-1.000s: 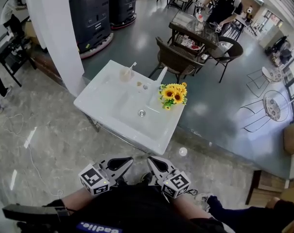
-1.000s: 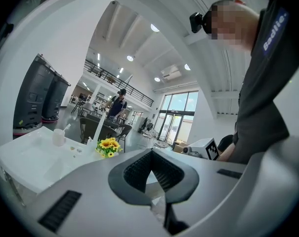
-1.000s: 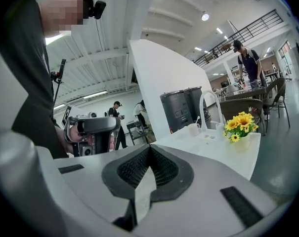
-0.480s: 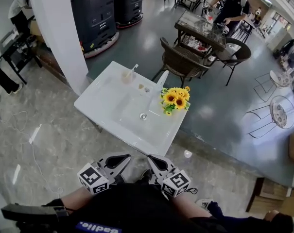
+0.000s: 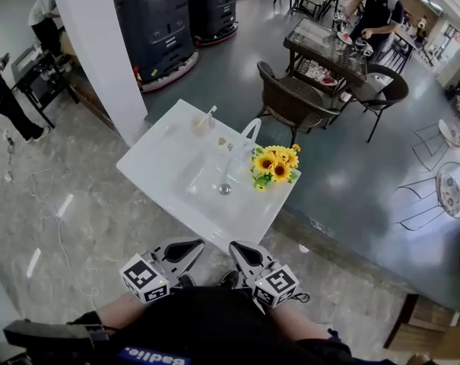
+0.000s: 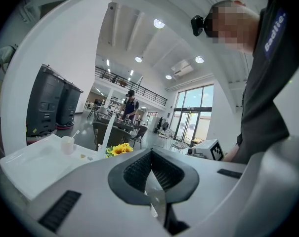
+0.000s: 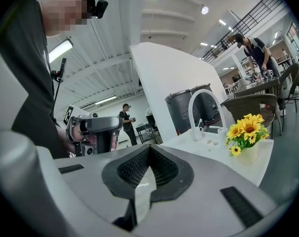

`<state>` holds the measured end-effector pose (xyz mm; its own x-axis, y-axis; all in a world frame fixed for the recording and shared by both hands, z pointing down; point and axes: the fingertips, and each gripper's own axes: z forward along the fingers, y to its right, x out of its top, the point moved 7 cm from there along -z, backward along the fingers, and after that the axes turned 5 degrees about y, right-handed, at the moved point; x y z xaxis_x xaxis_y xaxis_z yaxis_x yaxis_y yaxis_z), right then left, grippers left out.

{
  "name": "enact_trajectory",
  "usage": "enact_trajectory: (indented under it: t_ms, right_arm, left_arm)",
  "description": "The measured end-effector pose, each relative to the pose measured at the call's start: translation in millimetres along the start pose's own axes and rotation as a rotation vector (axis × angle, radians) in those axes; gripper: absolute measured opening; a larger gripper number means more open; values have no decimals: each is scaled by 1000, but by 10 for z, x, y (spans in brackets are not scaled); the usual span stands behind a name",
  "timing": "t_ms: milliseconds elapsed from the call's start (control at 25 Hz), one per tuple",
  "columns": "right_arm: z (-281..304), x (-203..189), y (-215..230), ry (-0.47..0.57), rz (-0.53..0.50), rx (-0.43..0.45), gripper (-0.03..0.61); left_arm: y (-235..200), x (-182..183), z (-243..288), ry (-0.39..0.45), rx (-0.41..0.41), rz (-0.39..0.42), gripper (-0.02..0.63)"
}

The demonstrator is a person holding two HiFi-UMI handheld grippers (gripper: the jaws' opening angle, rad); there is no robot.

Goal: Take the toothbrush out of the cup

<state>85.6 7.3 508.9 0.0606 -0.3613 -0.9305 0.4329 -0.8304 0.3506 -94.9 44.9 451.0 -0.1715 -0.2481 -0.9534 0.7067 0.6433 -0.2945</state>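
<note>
The cup (image 5: 200, 123) holds a white toothbrush (image 5: 207, 113) that leans to the right. It stands at the far left corner of the white sink counter (image 5: 160, 167). In the left gripper view the cup (image 6: 67, 144) and toothbrush (image 6: 75, 134) are small and far ahead. My left gripper (image 5: 193, 248) (image 6: 150, 155) and right gripper (image 5: 239, 249) (image 7: 149, 150) are held close to the body, well short of the counter. Both are shut with nothing between the jaws.
A white faucet (image 5: 247, 132) and a vase of sunflowers (image 5: 274, 163) stand on the counter's right side, with the drain (image 5: 225, 189) in the basin. A white pillar (image 5: 100, 44), dark machines (image 5: 157, 21), wicker chairs (image 5: 290, 101) and a person (image 5: 378, 10) at a glass table lie beyond. Cables (image 5: 55, 219) lie on the floor at left.
The sink counter has drawn a little nearer and shifted right in the head view as the person walks toward it. Both grippers stay shut, held near the body.
</note>
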Motion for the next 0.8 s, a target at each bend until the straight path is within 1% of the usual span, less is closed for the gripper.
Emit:
enact_trajectory:
  t_ms: [240, 480, 640, 800]
  right_arm:
    - [-105, 30, 196, 0, 16, 39, 9]
    - [-111, -8, 370, 13, 25, 79, 9]
    - [-102, -12, 451, 13, 21, 81, 9]
    - [-70, 17, 423, 22, 34, 63, 9]
  left_arm:
    - [0, 74, 149, 15, 81, 19, 2]
    - [-147, 177, 273, 22, 158, 63, 2]
    - [-224, 228, 322, 11, 176, 81, 2]
    - [-366, 261, 332, 1, 178, 87, 2]
